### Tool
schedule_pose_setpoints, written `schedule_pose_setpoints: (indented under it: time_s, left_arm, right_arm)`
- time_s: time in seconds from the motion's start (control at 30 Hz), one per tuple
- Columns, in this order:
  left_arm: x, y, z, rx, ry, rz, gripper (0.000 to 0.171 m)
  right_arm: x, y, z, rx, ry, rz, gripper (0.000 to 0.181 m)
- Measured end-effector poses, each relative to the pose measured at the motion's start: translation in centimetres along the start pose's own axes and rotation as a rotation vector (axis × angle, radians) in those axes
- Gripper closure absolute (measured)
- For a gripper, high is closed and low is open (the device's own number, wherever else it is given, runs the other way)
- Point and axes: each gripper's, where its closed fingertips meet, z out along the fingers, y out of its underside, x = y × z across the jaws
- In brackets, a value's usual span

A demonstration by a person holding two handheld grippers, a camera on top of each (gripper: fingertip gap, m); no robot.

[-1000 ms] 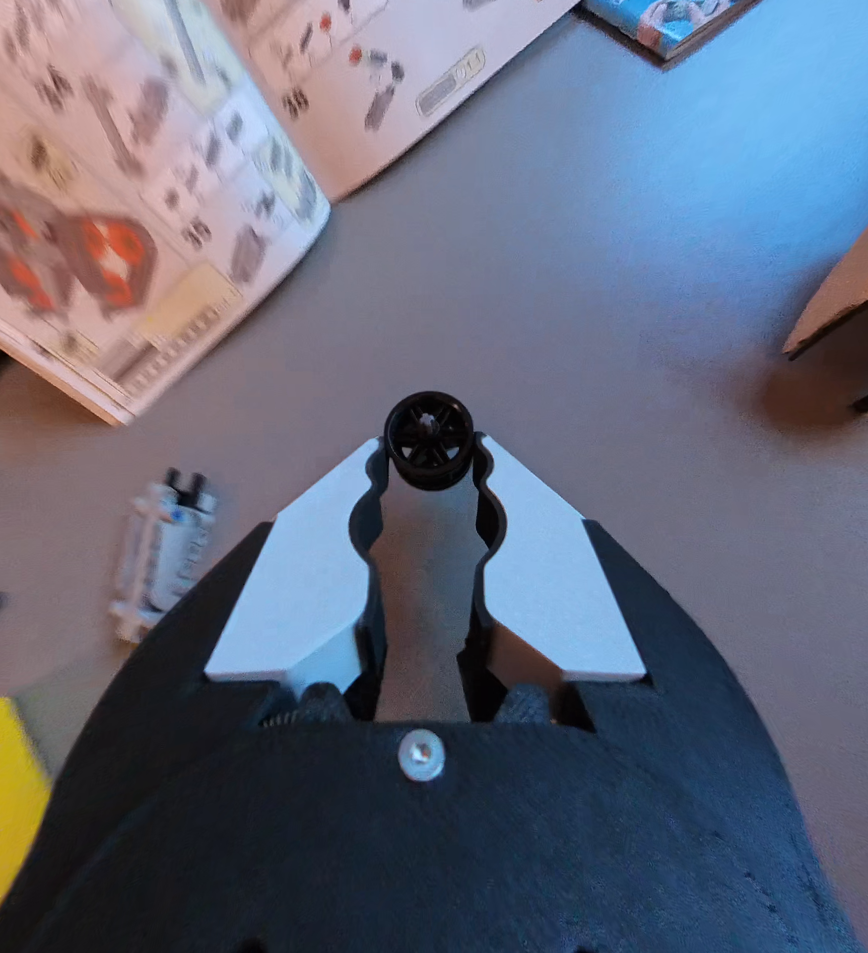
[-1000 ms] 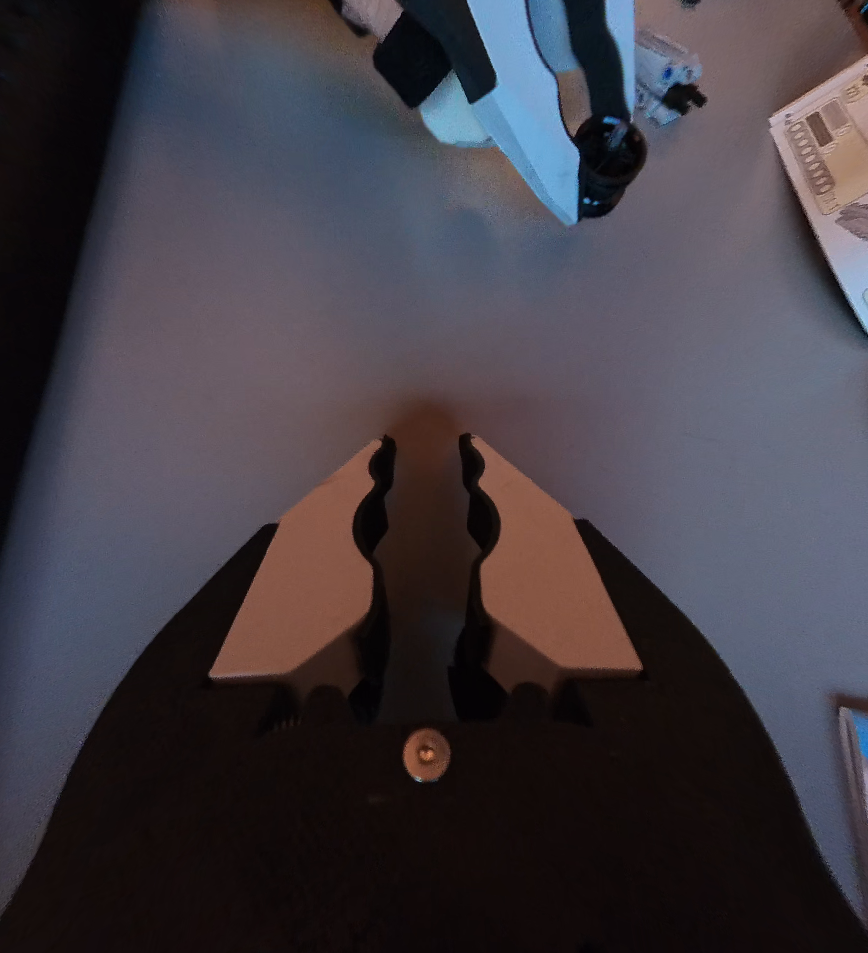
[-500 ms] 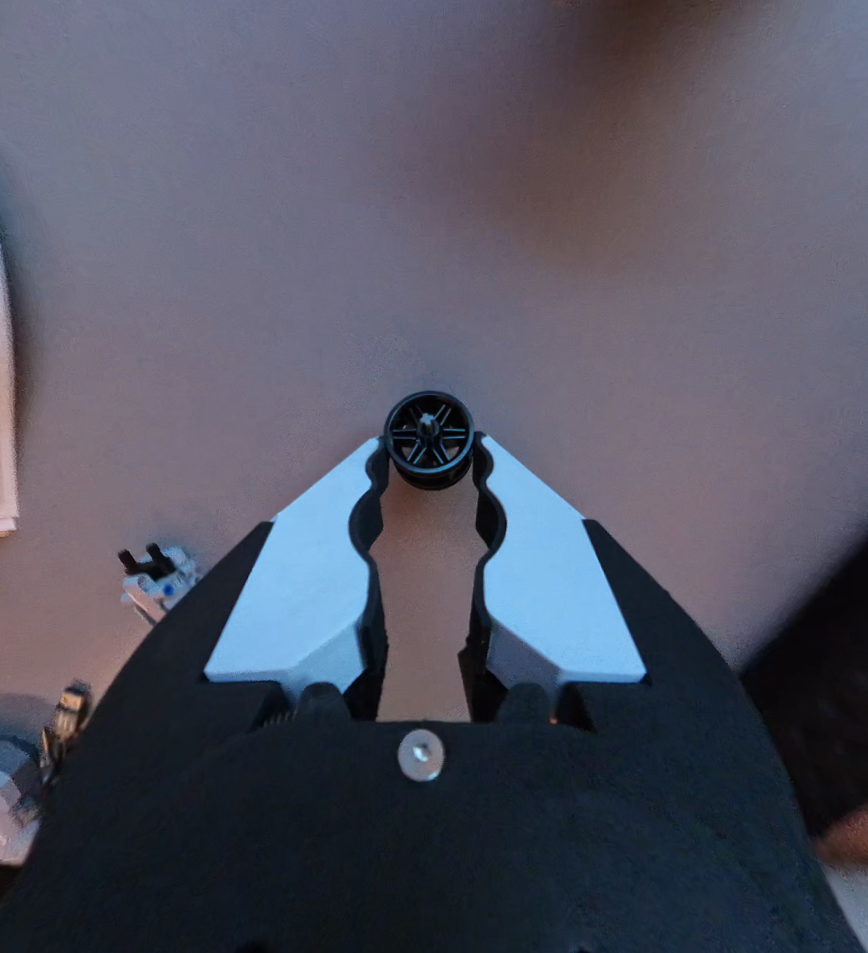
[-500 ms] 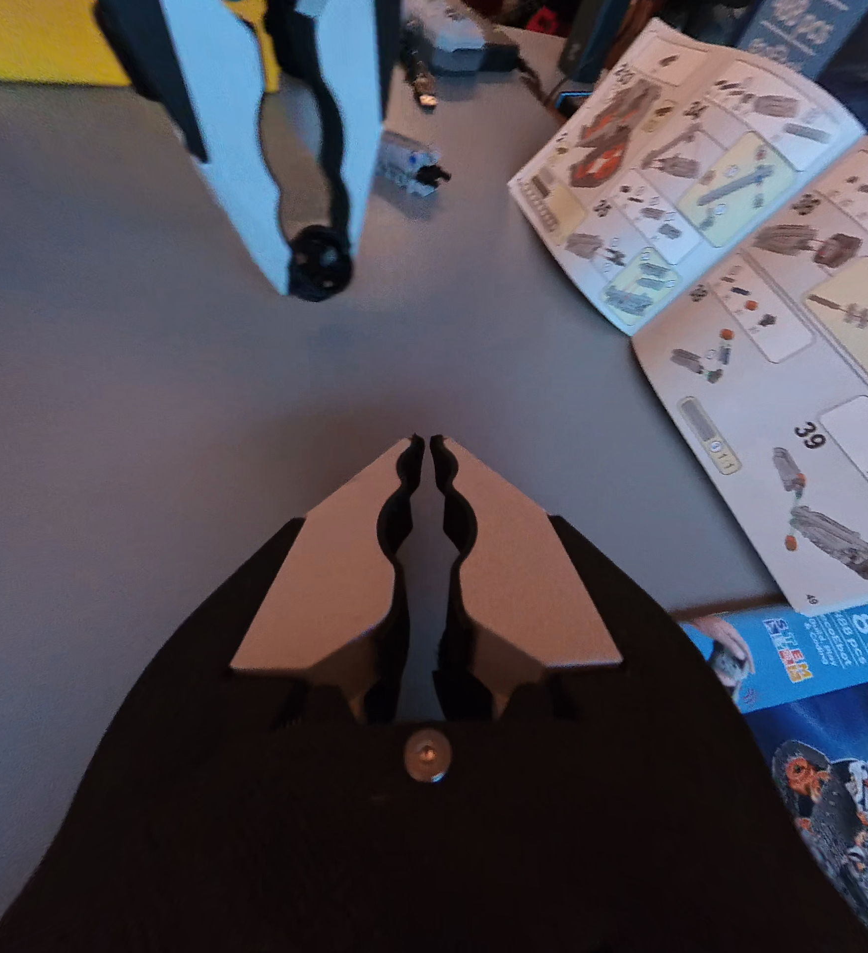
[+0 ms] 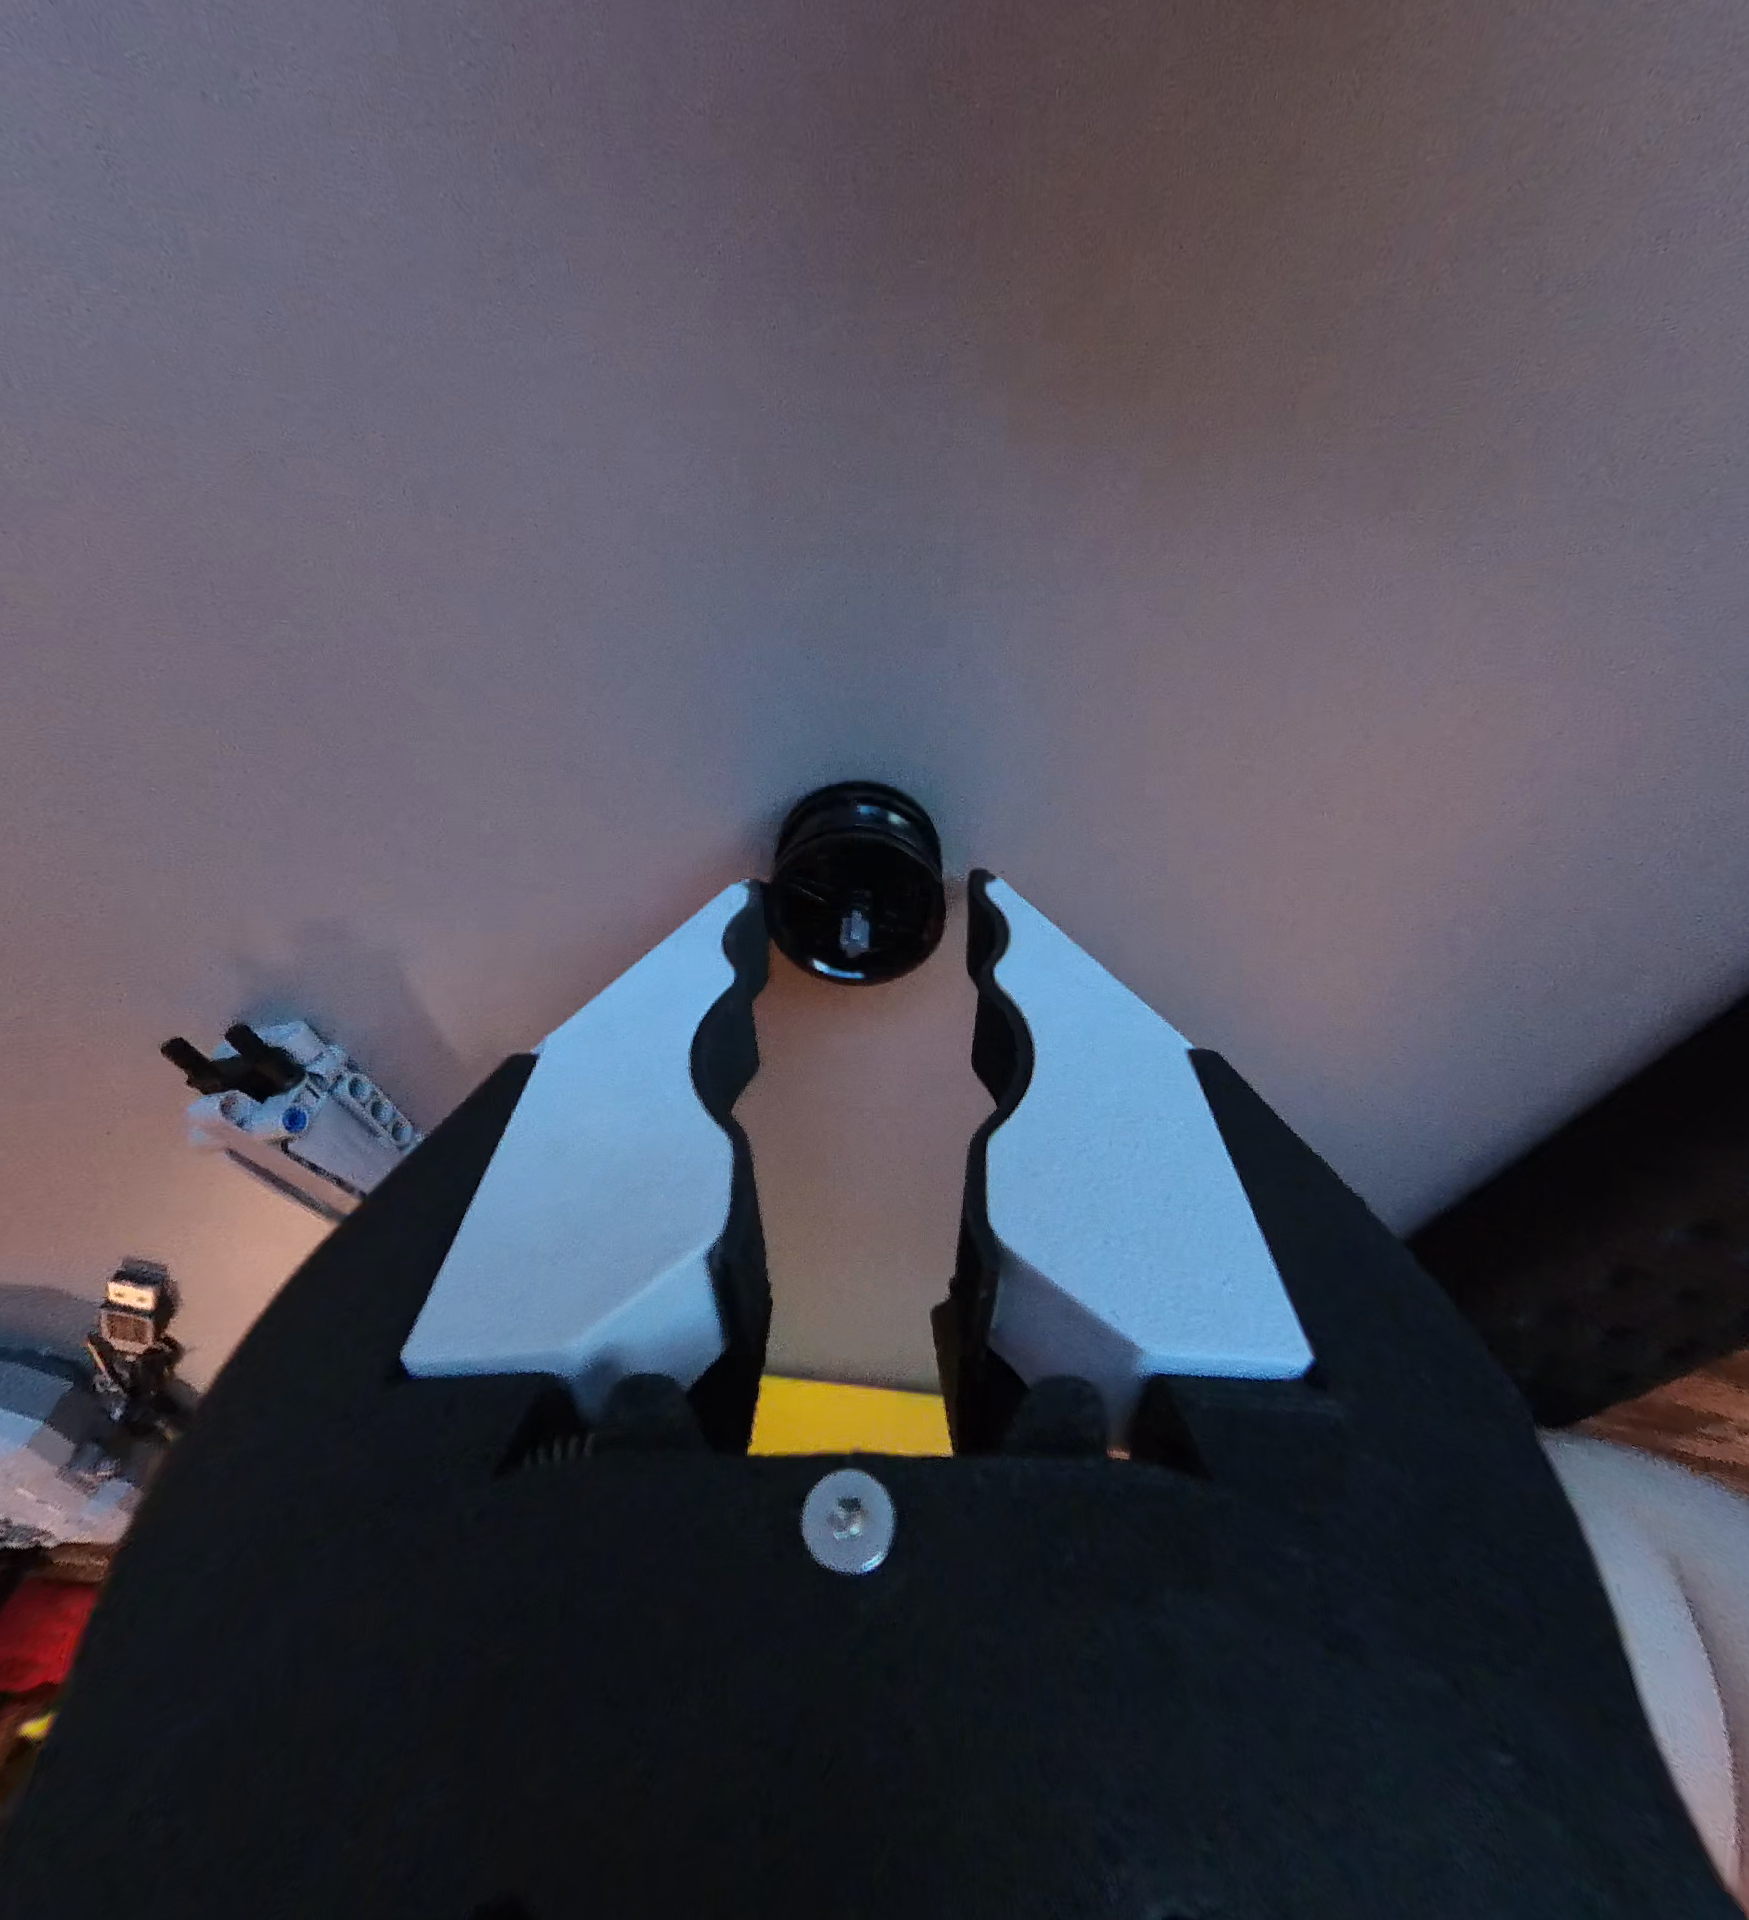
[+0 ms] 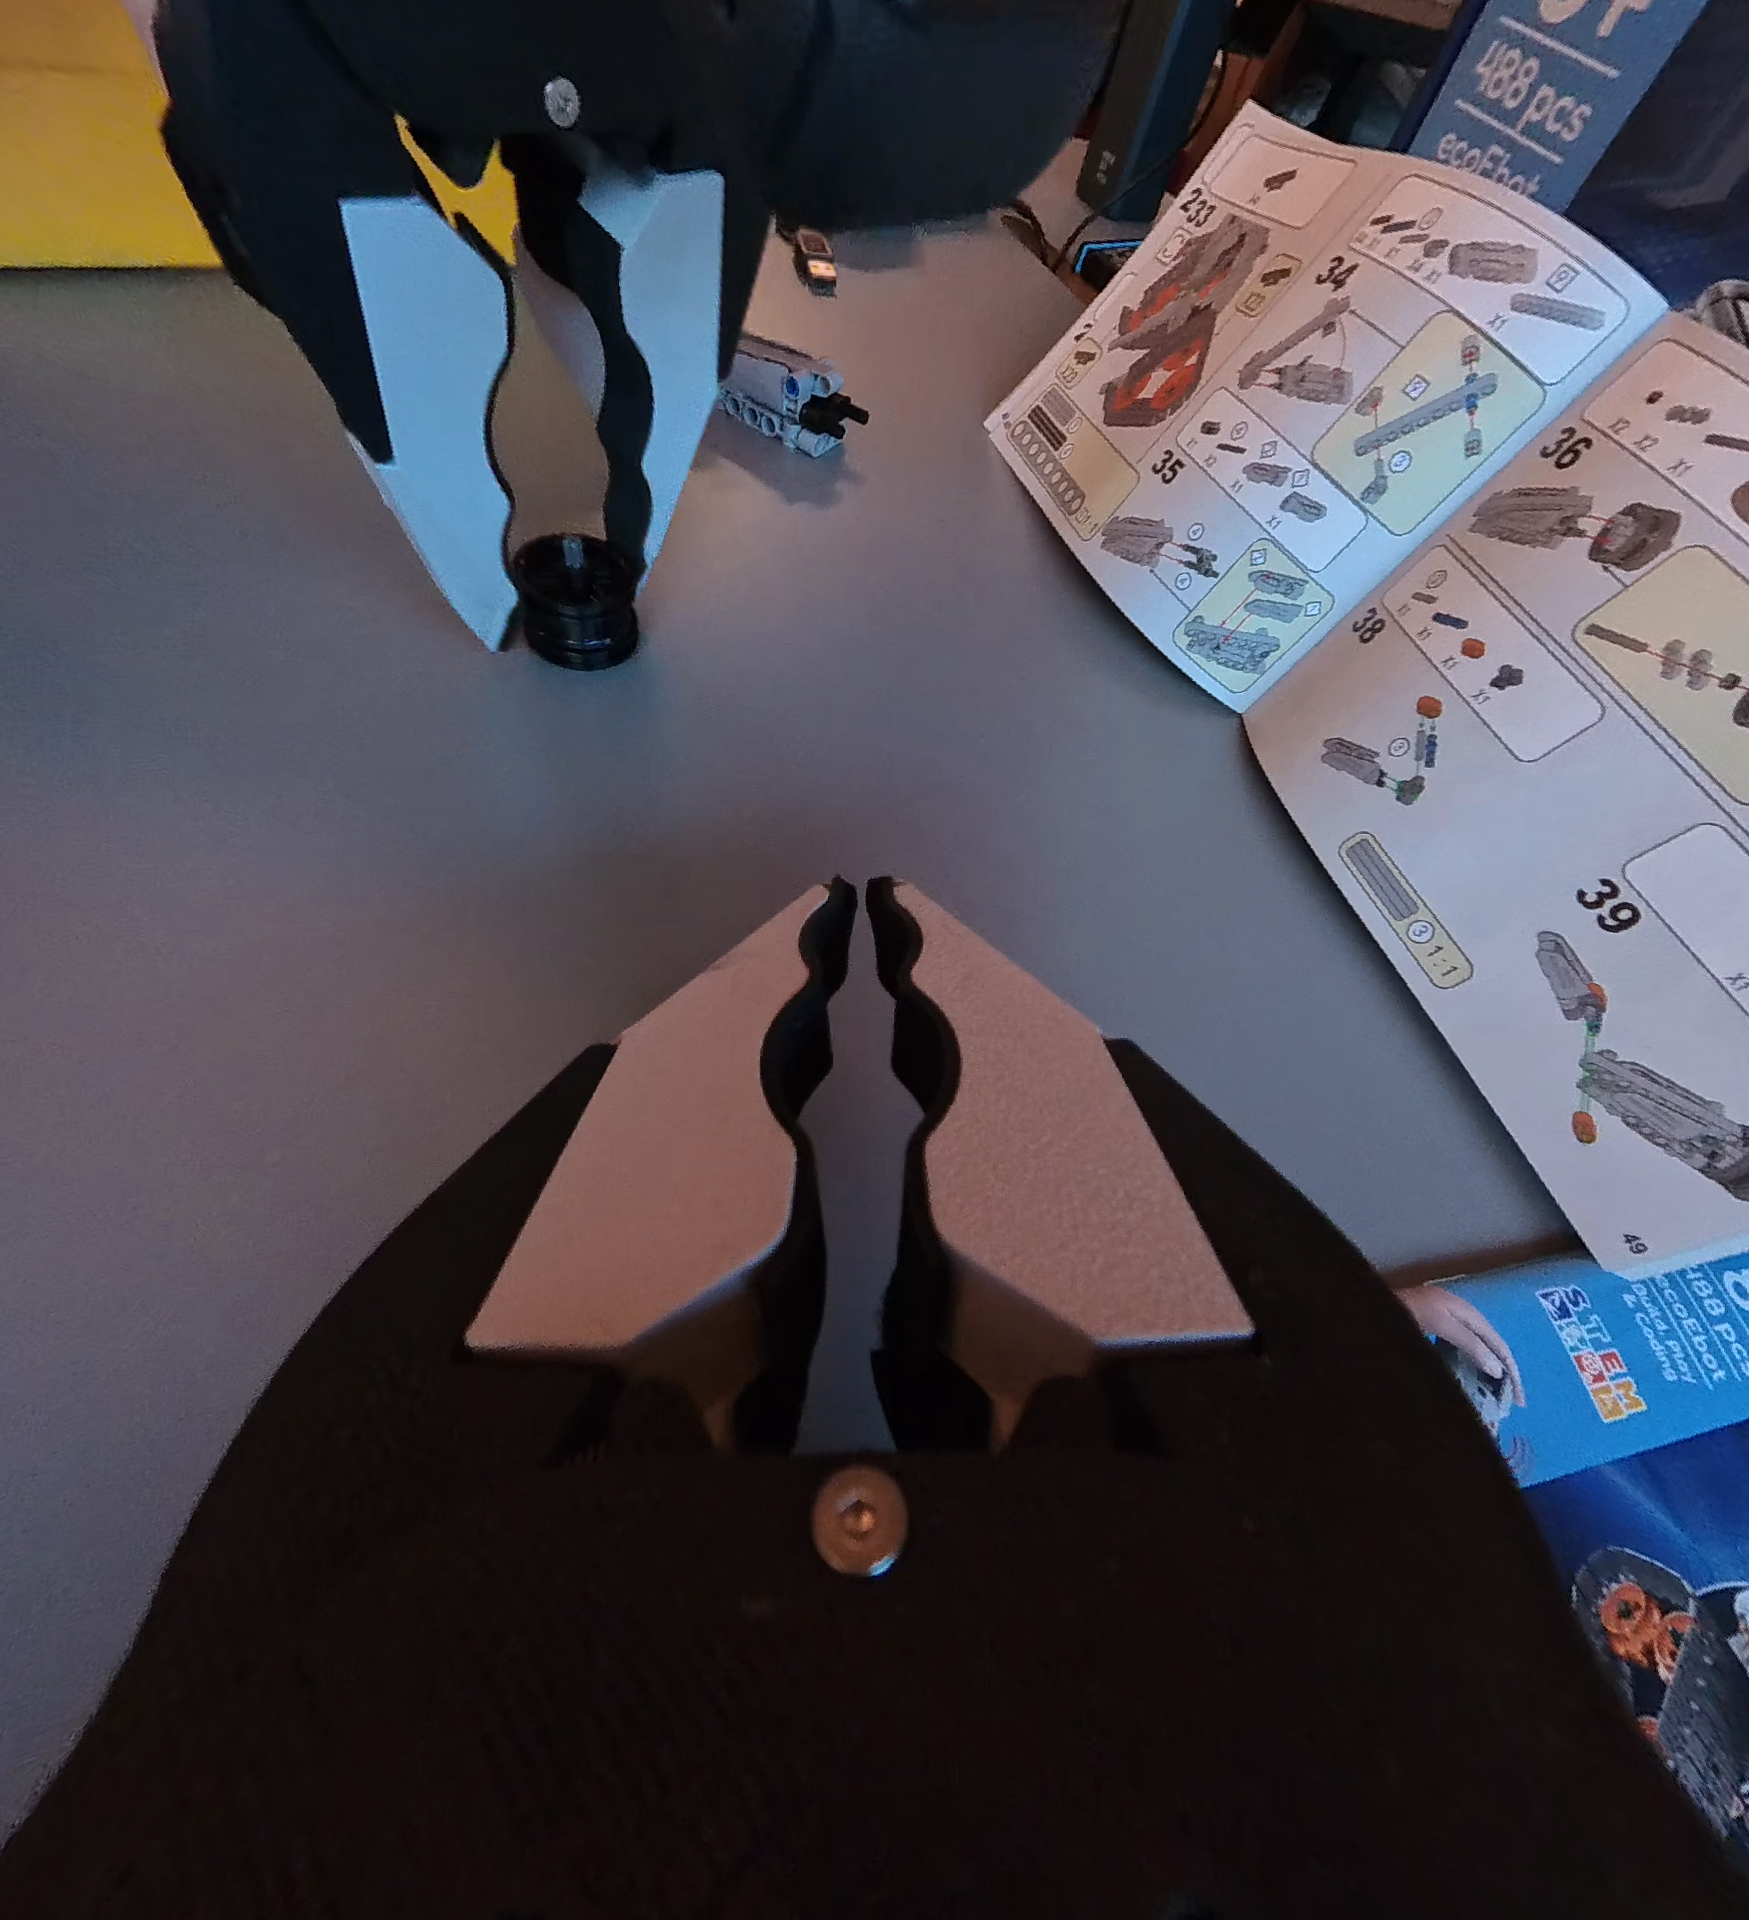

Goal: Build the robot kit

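A small black wheel hub (image 5: 857,883) stands on the grey table (image 5: 849,416) between the tips of my left gripper (image 5: 865,883). The left jaws are spread wider than the wheel, with a gap on the right side. From the right wrist view the left gripper (image 6: 569,582) points down at the table with the wheel (image 6: 577,603) resting at its tips. My right gripper (image 6: 862,883) is shut and empty, hovering over bare table nearer the front, well apart from the wheel.
A small grey brick assembly (image 6: 787,400) lies behind the wheel, also visible in the left wrist view (image 5: 298,1101). An open instruction booklet (image 6: 1421,623) and a blue box (image 6: 1680,1507) lie to the right. A yellow box (image 6: 28,156) stands at the back left. A grey model (image 5: 8,1423) sits at far left. Across from one pair of fingers to the other is roughly 15 cm. From the left gripper's tips to the grey model (image 5: 8,1423) is close to 35 cm.
The left gripper lowered the wheel to the table and opened, letting it go. The right gripper closed from partly open to shut.
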Motion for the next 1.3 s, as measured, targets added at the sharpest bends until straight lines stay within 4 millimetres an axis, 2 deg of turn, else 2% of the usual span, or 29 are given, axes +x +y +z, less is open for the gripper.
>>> schedule_pose_setpoints:
  time_s: [0.13, 0.2, 0.3, 0.37, 0.47, 0.6, 0.77, 0.87, 1.07, 1.2, 1.3]
  left_arm:
    - [-0.6, -0.6, -0.1, 0.050, -0.040, 0.008, 0.137]
    - [-0.4, -0.5, -0.1, 0.094, -0.022, -0.026, 0.124]
    - [-0.4, 0.9, 0.3, 0.190, -0.004, -0.083, 0.114]
    - [-0.6, 1.3, 0.3, 0.339, -0.008, -0.132, 0.114]
    - [-0.5, 0.7, -0.1, 0.603, 0.052, -0.247, 0.118]
    - [-1.4, -0.2, -0.3, 0.763, 0.027, -0.338, 0.119]
    - [-2.1, -1.2, -0.1, 0.774, -0.080, -0.343, 0.123]
    - [-2.0, -1.7, -0.2, 0.812, -0.112, -0.310, 0.139]
    - [-1.9, -1.9, -0.2, 0.812, -0.094, -0.295, 0.139]
    - [-0.8, -0.6, 0.0, 0.633, -0.086, -0.282, 0.139]
    - [-0.5, 1.0, -0.7, 0.449, -0.124, -0.265, 0.140]
  right_arm:
    - [-0.6, 0.2, 0.1, -0.015, -0.024, -0.028, 0.177]
    - [-0.9, 0.4, 0.1, -0.032, -0.031, -0.051, 0.177]
    - [-1.4, 1.0, 0.3, -0.072, -0.044, -0.094, 0.177]
    - [-1.6, 1.7, 0.6, -0.118, -0.050, -0.114, 0.176]
    - [-1.8, 2.1, 1.2, -0.162, -0.040, -0.142, 0.176]
    - [-2.6, 1.3, 1.8, -0.140, -0.029, -0.179, 0.174]
    - [-3.3, 1.8, 2.2, -0.176, -0.020, -0.266, 0.175]
    - [-3.1, 1.9, 2.2, -0.181, -0.025, -0.242, 0.175]
    - [-3.0, 2.0, 2.0, -0.176, -0.021, -0.265, 0.175]
    - [-3.0, 2.1, 1.9, -0.173, -0.028, -0.271, 0.175]
    - [-3.2, 2.1, 1.7, -0.166, -0.033, -0.292, 0.176]
